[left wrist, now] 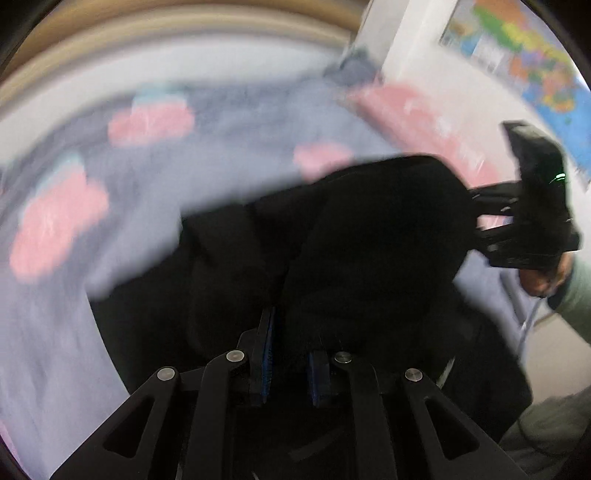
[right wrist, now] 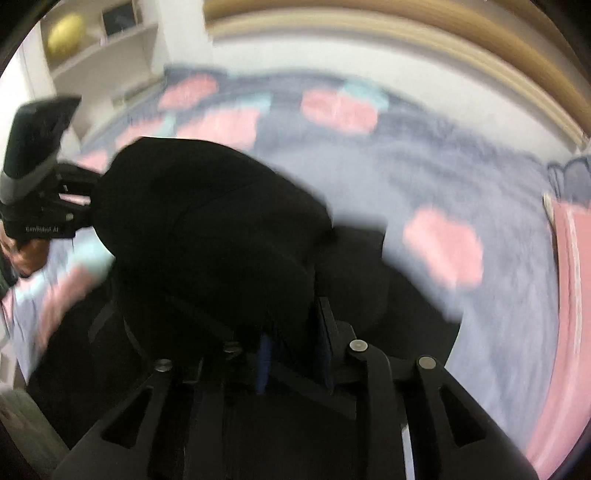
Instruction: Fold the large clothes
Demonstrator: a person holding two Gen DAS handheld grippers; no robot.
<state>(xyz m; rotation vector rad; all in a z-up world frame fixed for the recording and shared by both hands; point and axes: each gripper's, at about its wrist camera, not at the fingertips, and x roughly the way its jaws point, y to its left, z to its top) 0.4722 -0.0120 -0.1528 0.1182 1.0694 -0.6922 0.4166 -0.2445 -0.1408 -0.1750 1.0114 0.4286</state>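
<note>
A large black garment (left wrist: 369,236) hangs bunched between both grippers above the bed. My left gripper (left wrist: 291,350) is shut on one edge of the black cloth, which covers its fingertips. My right gripper (right wrist: 295,332) is shut on another edge of the same garment (right wrist: 207,221). In the left wrist view the right gripper (left wrist: 476,218) reaches into the cloth from the right. In the right wrist view the left gripper (right wrist: 88,195) reaches in from the left. Both views are blurred by motion.
A bed with a grey-blue cover (left wrist: 221,147) printed with pink shapes lies below, also in the right wrist view (right wrist: 424,173). A wooden headboard (right wrist: 406,33) runs behind. A pink pillow (left wrist: 417,110) lies at the right. A map poster (left wrist: 524,55) and shelves (right wrist: 96,44) are on the walls.
</note>
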